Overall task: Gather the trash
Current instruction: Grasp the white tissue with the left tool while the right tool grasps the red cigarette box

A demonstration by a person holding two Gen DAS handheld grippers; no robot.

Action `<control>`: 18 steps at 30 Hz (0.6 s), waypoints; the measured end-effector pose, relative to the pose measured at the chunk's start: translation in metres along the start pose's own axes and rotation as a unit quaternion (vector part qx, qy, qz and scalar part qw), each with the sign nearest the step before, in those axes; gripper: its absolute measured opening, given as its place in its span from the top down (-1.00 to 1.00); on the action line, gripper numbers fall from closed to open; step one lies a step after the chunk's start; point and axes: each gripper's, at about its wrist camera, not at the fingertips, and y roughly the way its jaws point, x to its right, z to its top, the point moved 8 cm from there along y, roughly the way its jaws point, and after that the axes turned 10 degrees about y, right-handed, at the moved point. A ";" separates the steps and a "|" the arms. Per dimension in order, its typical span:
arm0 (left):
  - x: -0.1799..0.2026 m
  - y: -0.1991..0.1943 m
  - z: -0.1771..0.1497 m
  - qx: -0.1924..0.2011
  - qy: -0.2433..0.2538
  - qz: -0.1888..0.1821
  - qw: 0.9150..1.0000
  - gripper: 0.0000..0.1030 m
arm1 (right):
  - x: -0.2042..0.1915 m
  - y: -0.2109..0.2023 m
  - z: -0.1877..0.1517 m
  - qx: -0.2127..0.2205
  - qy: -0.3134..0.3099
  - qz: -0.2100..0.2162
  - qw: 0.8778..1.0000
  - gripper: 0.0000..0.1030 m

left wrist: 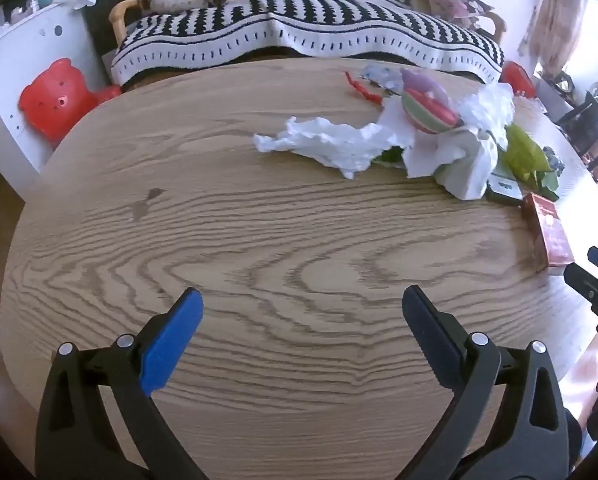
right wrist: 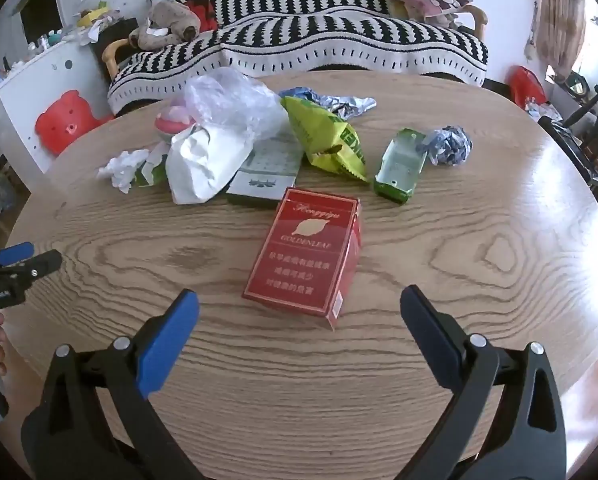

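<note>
With both the left gripper (left wrist: 302, 320) and right gripper (right wrist: 299, 320) spread wide and empty, the red carton (right wrist: 305, 256) could be nudged away if approached off-centre.

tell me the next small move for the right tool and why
Probably ease the right tool forward and down over the red cigarette box: it lies flat on the table, nearest and centred ahead of the open, empty tool, clear of the other litter.

both wrist views tilt down over the table (left wrist: 259, 240), sharing the red box (right wrist: 303, 256).
</note>
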 end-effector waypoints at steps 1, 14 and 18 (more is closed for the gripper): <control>0.000 0.001 0.001 -0.001 0.003 0.001 1.000 -0.88 | -0.001 0.002 0.000 0.000 0.000 -0.003 1.000 -0.89; 0.010 0.061 0.035 -0.036 0.013 -0.039 0.999 -0.88 | -0.007 0.044 -0.002 -0.042 -0.014 -0.043 0.998 -0.89; 0.011 0.088 0.050 -0.057 0.026 -0.046 0.997 -0.88 | 0.003 0.058 0.003 -0.039 0.000 -0.039 0.998 -0.90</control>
